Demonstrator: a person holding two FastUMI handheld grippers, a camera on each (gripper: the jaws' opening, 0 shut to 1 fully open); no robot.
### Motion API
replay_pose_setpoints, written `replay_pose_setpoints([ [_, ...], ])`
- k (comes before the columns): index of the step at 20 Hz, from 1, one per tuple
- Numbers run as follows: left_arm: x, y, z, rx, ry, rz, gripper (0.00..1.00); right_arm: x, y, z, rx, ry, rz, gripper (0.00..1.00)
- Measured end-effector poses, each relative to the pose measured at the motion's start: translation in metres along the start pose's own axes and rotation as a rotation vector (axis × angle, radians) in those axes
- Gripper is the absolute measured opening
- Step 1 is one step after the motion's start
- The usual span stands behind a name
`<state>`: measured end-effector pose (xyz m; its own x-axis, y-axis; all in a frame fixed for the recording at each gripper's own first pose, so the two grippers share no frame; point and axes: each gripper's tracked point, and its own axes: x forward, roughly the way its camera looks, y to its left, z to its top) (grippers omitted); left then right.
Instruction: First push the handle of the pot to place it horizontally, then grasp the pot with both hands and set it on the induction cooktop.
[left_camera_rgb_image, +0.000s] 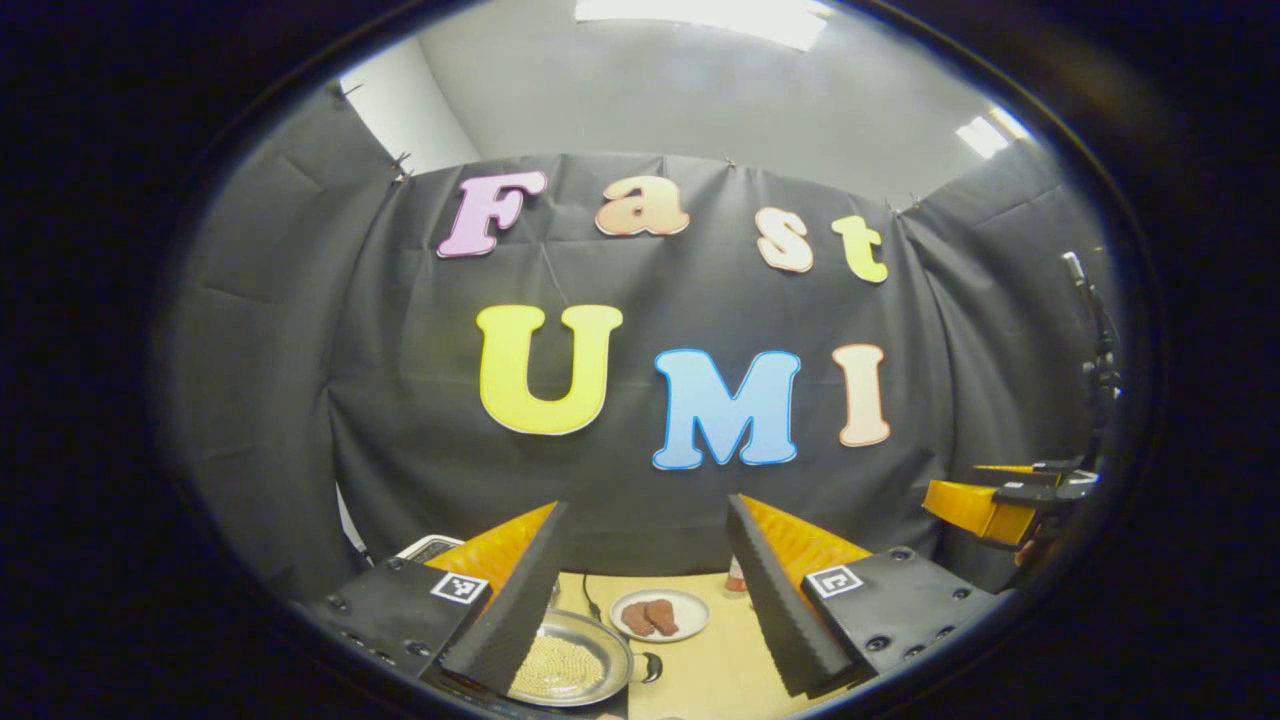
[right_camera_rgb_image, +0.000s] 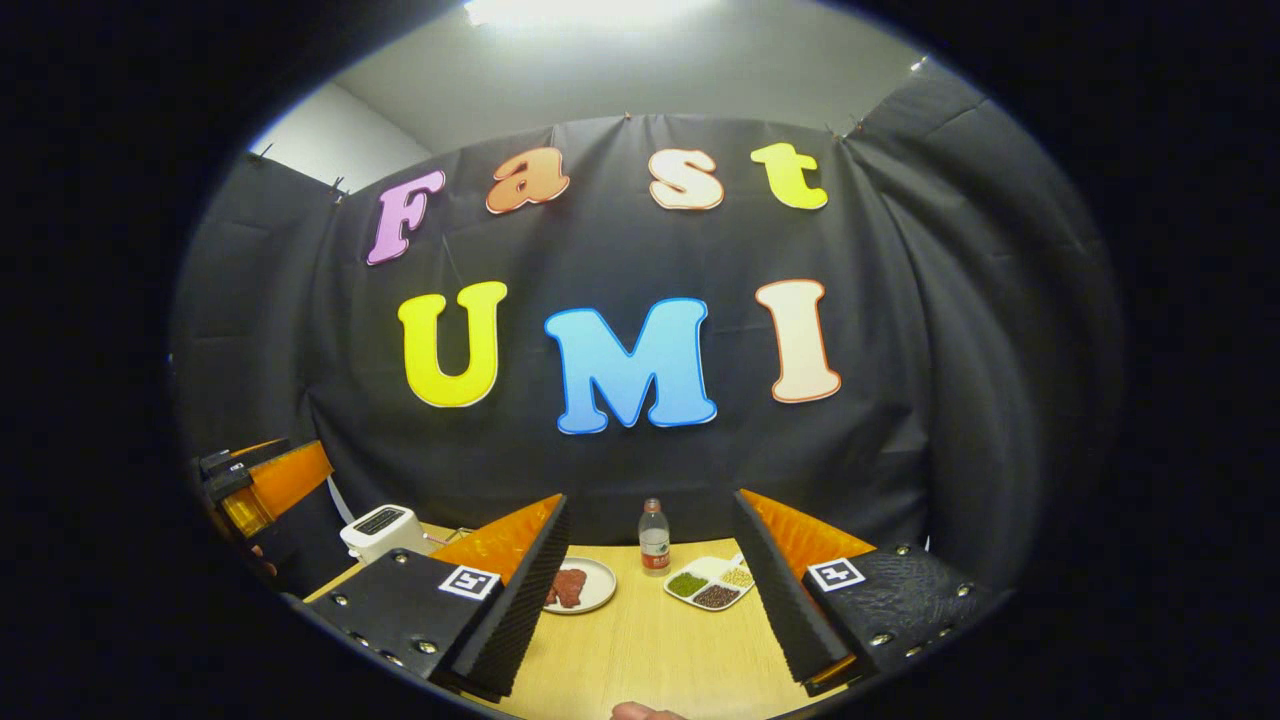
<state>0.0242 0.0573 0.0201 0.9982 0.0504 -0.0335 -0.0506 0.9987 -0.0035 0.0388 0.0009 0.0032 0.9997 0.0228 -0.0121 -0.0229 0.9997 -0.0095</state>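
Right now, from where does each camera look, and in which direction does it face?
Left gripper view: rides on the left tongs, held above the table, facing the cloth wall; its two fingers frame the pan of grains and the meat plate.
Right gripper view: rides on the right tongs, same direction; a bottle and a divided dish stand ahead.
Shared: the meat plate, table and wall.

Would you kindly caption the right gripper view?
Open right tool above table with meat plate, bottle, toaster.
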Motion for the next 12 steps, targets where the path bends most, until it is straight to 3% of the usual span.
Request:
replay_pose_setpoints([
  [2,-0.009,-0.004,-0.001,0.01,0.005,0.026,0.95,-0.004,-0.006,0.001,0.007,0.003,0.025,0.96],
  [5,-0.019,-0.005,-0.002,0.027,0.011,0.062,1.0,-0.005,-0.012,-0.009,0.005,0.038,0.065,0.96],
  [6,-0.021,-0.004,-0.004,0.027,0.014,0.073,0.95,-0.004,-0.014,-0.011,0.007,0.044,0.069,0.96],
  [8,-0.028,-0.005,-0.004,-0.004,0.02,0.079,0.95,-0.006,-0.016,-0.018,-0.003,0.076,0.052,0.96],
  [9,-0.031,-0.009,-0.005,-0.024,0.021,0.061,1.0,-0.007,-0.02,-0.017,-0.008,0.072,0.042,0.96],
  [12,-0.033,-0.009,-0.007,-0.047,0.039,0.022,1.0,-0.02,-0.03,-0.009,0.011,0.052,-0.024,0.96],
])
